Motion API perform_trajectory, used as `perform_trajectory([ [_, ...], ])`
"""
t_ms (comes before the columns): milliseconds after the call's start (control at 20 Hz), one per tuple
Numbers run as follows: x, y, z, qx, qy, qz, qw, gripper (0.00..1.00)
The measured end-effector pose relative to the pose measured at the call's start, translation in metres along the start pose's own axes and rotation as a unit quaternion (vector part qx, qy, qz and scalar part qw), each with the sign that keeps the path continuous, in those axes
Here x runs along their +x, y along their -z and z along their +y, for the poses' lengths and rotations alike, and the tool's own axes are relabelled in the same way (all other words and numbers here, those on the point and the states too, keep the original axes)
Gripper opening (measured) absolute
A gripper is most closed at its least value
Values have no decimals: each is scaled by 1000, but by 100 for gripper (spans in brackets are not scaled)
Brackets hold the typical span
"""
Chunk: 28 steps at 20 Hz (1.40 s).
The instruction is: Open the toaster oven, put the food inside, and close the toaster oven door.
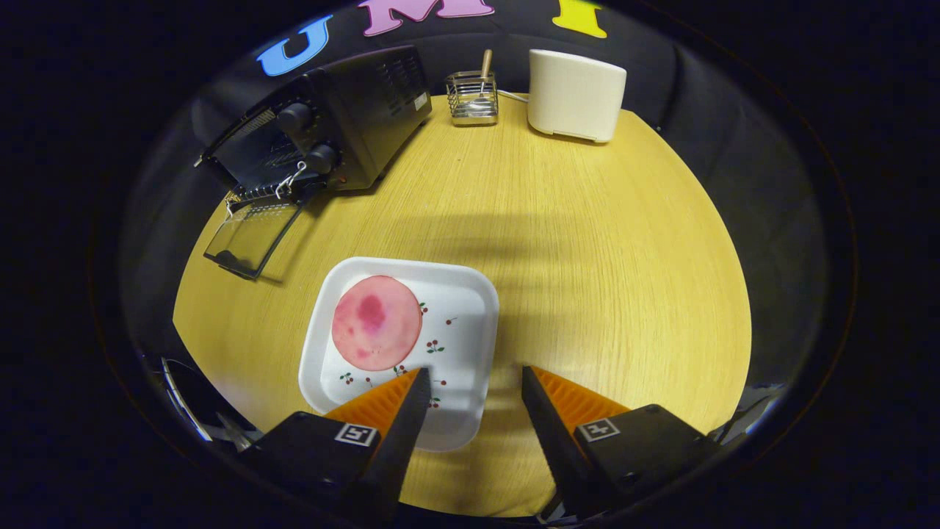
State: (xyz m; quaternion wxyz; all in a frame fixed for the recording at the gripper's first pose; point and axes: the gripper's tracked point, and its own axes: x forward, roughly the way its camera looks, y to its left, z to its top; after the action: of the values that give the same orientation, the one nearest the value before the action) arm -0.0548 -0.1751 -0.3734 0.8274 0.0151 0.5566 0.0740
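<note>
**Caller:** Fingers (470,382) are spread wide with nothing between them, hanging above the near edge of the round, pale wood-grain tabletop (587,242).

**Analyst:** Let's go from the left. Black toaster oven (330,125) at the far left, its glass door (253,235) already dropped flat onto the tabletop. So opening looks done; fetching the food is the step in hand.

**Caller:** And the food?

**Analyst:** A round pink slice of meat (377,322) on a white square plate with small cherry prints (463,308), just ahead of the left finger, whose tip overlaps the plate's near rim.

**Caller:** Best approach?

**Analyst:** I'd shift left to centre on the slice, come down low, and pinch its edge. It's thin and probably floppy, so a shallow bite may slip.

**Caller:** Farther right?

**Analyst:** A small wire basket (473,99) and a cream rounded box (576,94), well apart from the route to the oven.
</note>
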Motion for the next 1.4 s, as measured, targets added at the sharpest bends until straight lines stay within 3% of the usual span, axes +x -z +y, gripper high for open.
perform_trajectory([
  [50, 2, -2, 0, 1, -4, -3, 1000, 72],
  [100, 1, -1, 2, 1, -8, 1, 1000, 70],
  [150, 1, -2, 2, 6, -11, 3, 1000, 61],
  [200, 2, -2, 0, 7, -11, 5, 1000, 60],
  [350, 1, 2, -5, 19, -5, 14, 1000, 25],
  [500, 1, 4, -7, 62, -5, 31, 998, 20],
  [550, 4, 4, -7, 77, -9, 34, 996, 14],
  [800, 4, 3, -6, 114, -56, 35, 991, 6],
  [1000, 3, 5, -5, 142, -89, 38, 985, 5],
  [1400, -17, 4, -1, 256, -157, 39, 953, 5],
])
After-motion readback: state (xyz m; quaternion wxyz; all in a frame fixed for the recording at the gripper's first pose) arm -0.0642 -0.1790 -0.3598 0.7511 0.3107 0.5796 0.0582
